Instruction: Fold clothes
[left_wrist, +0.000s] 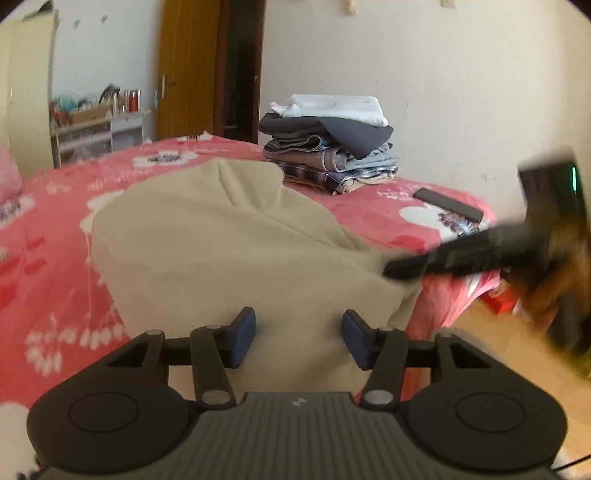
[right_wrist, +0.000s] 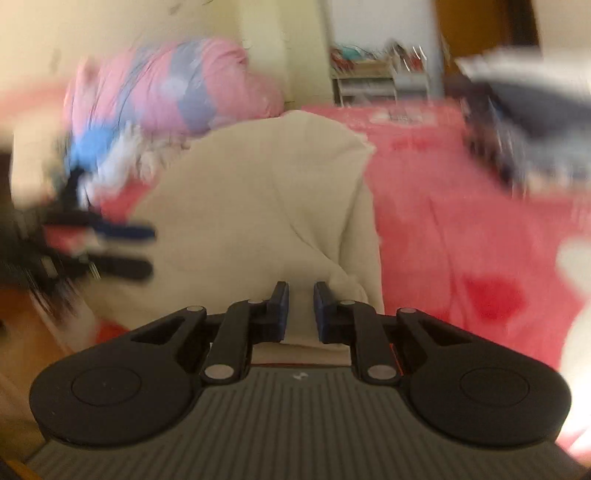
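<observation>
Now beige garment (left_wrist: 229, 240) lies lengthwise away across bed (left_wrist: 55, 236), left claw (left_wrist: 298, 338) released, right claw (right_wrist: 301, 312) gripping its edge

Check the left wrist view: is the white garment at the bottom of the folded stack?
No, the white garment lies on top of the stack.

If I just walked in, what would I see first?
First you'd spot the big beige garment spread on the pink flowered bedspread, right in front of both grippers. Behind it, near the wall, sits a tall stack of folded clothes with a white piece on top. A dark remote lies on the bed to the right of the stack.
</observation>
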